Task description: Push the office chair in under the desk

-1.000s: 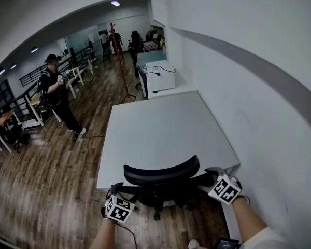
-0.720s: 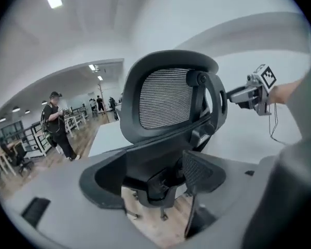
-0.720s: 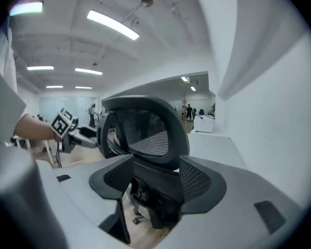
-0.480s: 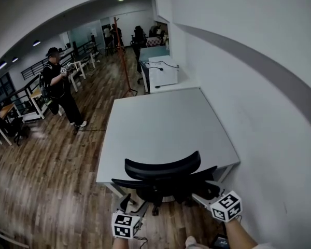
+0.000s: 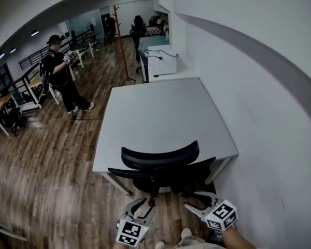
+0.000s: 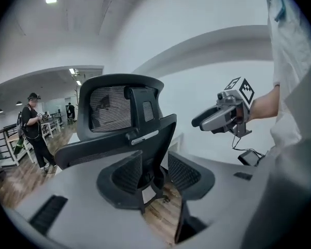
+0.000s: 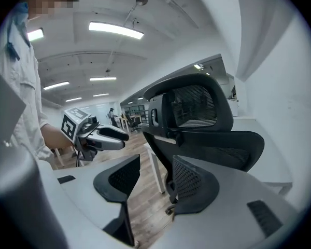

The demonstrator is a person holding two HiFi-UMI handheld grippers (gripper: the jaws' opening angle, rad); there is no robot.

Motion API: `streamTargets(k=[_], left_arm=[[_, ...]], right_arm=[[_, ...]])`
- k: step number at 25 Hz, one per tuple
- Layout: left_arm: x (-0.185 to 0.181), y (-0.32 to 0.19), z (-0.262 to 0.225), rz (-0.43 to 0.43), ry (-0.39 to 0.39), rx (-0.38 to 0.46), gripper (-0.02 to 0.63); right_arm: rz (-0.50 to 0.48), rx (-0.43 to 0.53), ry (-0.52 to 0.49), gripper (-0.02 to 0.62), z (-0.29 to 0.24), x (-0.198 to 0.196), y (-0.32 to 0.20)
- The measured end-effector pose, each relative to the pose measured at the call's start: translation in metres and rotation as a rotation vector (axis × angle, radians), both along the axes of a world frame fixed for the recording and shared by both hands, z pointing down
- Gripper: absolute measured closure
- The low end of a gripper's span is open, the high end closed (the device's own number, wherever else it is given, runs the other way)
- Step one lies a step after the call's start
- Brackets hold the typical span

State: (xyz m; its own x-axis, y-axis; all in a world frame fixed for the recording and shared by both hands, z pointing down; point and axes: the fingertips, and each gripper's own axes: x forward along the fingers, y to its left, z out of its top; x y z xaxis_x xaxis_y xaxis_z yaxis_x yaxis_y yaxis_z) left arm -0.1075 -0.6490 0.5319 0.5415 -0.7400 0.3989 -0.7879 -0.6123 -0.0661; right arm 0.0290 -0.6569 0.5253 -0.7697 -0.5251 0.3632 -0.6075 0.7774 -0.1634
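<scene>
The black mesh-backed office chair [image 5: 160, 158] stands at the white rectangular desk [image 5: 155, 113], seat partly under its edge. Behind it, the left gripper [image 6: 154, 174] and right gripper [image 7: 153, 183] have their fingers apart and closing, with nothing between them.

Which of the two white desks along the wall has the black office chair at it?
The nearer, larger white desk, its top bare, with the black mesh office chair at its front edge. The farther white desk carries black cables.

One office chair [image 5: 160, 157], one desk [image 5: 160, 113], one coat stand [image 5: 121, 45] — plus a left gripper [image 5: 141, 207] and a right gripper [image 5: 193, 200] — two, both closing, empty.
</scene>
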Motion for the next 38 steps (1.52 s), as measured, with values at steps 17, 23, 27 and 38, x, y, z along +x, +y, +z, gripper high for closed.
streamTargets(k=[17,23,27,38], left_arm=[[0.034,0.009,-0.009,0.066,0.130,-0.050,0.604],[0.047,0.010,-0.017,0.101,0.146,-0.047,0.604],[0.051,0.016,-0.018,0.124,0.154,-0.064,0.604],[0.060,0.020,-0.021,0.163,0.222,-0.113,0.604]], right_arm=[[-0.126,-0.035,-0.116,0.534,-0.016,-0.034,0.017],[-0.145,-0.017,-0.106,0.547,-0.023,-0.033,0.018],[-0.153,-0.037,-0.097,0.555,-0.023,-0.031,0.022],[-0.180,-0.058,-0.133,0.560,-0.032,-0.023,0.028]])
